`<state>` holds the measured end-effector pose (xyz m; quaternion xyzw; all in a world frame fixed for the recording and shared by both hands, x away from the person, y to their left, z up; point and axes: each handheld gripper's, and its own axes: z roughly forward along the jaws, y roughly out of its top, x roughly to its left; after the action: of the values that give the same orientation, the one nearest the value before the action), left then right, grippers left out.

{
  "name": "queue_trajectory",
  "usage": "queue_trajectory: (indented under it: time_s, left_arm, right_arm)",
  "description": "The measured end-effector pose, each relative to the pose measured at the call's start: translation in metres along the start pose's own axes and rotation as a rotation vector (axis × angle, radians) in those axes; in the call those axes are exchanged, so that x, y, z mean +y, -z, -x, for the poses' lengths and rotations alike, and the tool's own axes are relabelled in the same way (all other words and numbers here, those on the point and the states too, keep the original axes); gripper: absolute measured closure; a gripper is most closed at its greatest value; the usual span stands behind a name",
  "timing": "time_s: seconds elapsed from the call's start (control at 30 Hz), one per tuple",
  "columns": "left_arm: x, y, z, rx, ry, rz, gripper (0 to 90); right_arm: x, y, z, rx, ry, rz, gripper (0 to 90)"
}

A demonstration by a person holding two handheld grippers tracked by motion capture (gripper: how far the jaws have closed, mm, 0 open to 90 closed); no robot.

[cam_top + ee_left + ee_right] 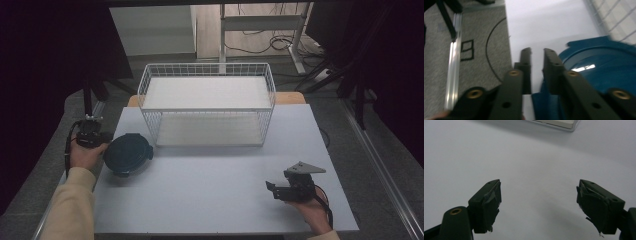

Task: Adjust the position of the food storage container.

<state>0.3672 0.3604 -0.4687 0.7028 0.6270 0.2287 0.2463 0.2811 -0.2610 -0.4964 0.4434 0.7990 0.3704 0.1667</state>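
A round dark-blue lidded container sits on the white table at its left edge. My left gripper is against the container's left side. In the left gripper view its jaws stand close together with a narrow gap through which the table shows. The blue container lies just right of the right jaw, and a blue tab of it shows low between the jaws; whether they press on it is unclear. My right gripper rests near the table's front right, open, with bare table between its fingers.
A white wire basket with two shelves stands at the back middle of the table. Grey carpet with a cable and a metal rail lies off the table's left edge. Desk legs and cables stand behind the table.
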Motion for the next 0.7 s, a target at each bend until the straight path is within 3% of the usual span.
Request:
queue_trajectory:
  time_s: [0.07, 0.23, 0.43, 0.47, 0.7]
  left_arm:
    - [-0.001, -0.005, -0.005, 0.000, 0.013, -0.024, 85.5]
    - [0.000, -0.009, -0.006, -0.011, 0.008, -0.023, 88.8]
    - [0.001, -0.022, -0.006, -0.029, -0.026, -0.073, 90.0]
    - [0.001, -0.023, -0.005, -0.042, -0.025, -0.072, 90.0]
    - [0.002, -0.022, -0.003, -0.031, -0.047, -0.080, 90.0]
  right_arm:
    - [0.000, 0.000, 0.000, -0.007, 0.003, 0.001, 19.7]
    - [0.000, -0.001, 0.001, -0.013, 0.003, -0.002, 19.6]
    - [-0.001, -0.002, 0.003, -0.026, 0.004, -0.011, 19.6]
    - [-0.001, -0.002, 0.003, -0.028, 0.004, -0.012, 19.6]
    - [0.001, -0.001, 0.002, -0.025, -0.010, 0.002, 19.6]
